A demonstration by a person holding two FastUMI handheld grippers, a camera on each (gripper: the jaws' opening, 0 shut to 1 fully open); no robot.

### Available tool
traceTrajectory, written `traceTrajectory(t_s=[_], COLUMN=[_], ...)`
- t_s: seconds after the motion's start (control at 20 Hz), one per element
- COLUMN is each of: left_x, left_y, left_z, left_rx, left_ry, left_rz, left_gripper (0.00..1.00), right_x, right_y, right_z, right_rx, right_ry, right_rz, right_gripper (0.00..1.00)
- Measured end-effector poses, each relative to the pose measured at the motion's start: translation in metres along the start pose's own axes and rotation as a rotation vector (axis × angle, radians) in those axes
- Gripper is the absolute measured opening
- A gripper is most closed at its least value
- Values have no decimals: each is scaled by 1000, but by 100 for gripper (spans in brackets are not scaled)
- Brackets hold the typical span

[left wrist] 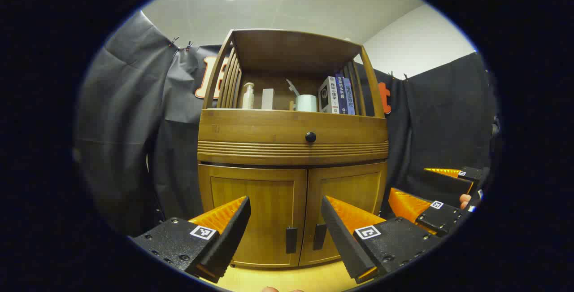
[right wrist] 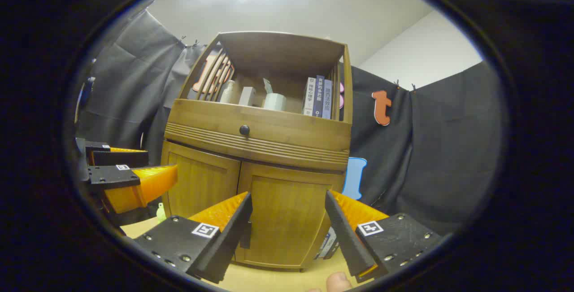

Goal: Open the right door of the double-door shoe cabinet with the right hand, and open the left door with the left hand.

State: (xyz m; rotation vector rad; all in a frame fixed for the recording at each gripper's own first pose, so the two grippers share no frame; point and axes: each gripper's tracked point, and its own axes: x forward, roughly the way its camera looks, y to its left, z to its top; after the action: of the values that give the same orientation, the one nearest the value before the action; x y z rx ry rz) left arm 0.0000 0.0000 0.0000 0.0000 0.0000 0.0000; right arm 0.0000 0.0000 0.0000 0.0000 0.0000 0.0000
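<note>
Cabinet (left wrist: pixel 293 148) on the floor, both lower doors closed. Left door (left wrist: pixel 253 215) and right door (left wrist: pixel 345 207) meet at centre, each with a dark handle (left wrist: pixel 291 239) beside the seam, low down. In the left gripper view I see my left gripper (left wrist: pixel 285 204) short of the doors, fingers spread wide and holding nothing; the two handles lie in the gap between its fingers. My right gripper (right wrist: pixel 288 202) is likewise apart and empty, facing the right door (right wrist: pixel 287 220), clear of it; it also appears at right in the left gripper view. Above the doors: a drawer with a knob (left wrist: pixel 310 137); above that, an open shelf with books (left wrist: pixel 338 95), a cup (left wrist: pixel 306 102) and a bottle (left wrist: pixel 248 95).
</note>
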Motion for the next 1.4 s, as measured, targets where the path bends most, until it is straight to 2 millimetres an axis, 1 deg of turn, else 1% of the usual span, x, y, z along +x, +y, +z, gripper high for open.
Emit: traceTrajectory(t_s=[0.05, 0.2, 0.25, 0.3, 0.35, 0.4, 0.55, 0.6, 0.7, 0.8, 0.9, 1.0, 1.15, 1.2, 1.25, 1.3, 1.35, 1.4], left_x=[0, 0, 0, 0, 0, 0, 1, 1, 1, 0, 0, -3, -8, -10, -13, -16, -18, -20], left_y=[1, 6, 7, 8, 8, 7, 4, 3, 2, 2, 2, 2, 12, 18, 24, 31, 38, 45], left_z=[0, 5, 5, 7, 7, 8, 8, 8, 9, 11, 11, 11, 12, 13, 12, 13, 12, 12], left_rx=[-1, 0, 0, 2, 3, 5, 5, 4, 4, 4, 3, 2, 3, 5, 9, 14, 17, 19], left_ry=[0, -9, -13, -16, -18, -19, -19, -19, -21, -26, -26, -29, -29, -30, -29, -28, -26, -25], left_rz=[4, 22, 26, 30, 31, 31, 29, 27, 28, 30, 31, 36, 63, 78, 95, 113, 132, 150], left_gripper=[94, 94, 94, 97, 94, 94, 94, 94, 94, 94, 94, 94, 94, 94, 94, 96, 94, 94], right_x=[0, -1, -1, 0, 2, 1, 1, 1, 1, -1, 1, 2, 6, 7, 9, 13, 16, 20], right_y=[1, 11, 10, 9, 9, 9, 9, 9, 9, 9, 10, 13, 23, 27, 31, 34, 35, 38], right_z=[-1, 0, -1, 0, -1, -2, -5, -6, -6, -5, -5, -10, -27, -31, -36, -39, -45, -52], right_rx=[5, 16, 12, 8, 6, 8, 10, 7, 0, -2, 0, 2, 12, 20, 31, 37, 38, 37], right_ry=[-1, 3, 5, 5, 4, 6, 14, 17, 16, 13, 13, 19, 45, 50, 58, 63, 74, 88], right_rz=[10, 37, 38, 37, 36, 36, 43, 43, 42, 44, 49, 59, 87, 95, 104, 108, 111, 114], right_gripper=[98, 97, 95, 95, 96, 95, 97, 95, 97, 95, 96, 96, 97, 98, 96, 96, 96, 96])
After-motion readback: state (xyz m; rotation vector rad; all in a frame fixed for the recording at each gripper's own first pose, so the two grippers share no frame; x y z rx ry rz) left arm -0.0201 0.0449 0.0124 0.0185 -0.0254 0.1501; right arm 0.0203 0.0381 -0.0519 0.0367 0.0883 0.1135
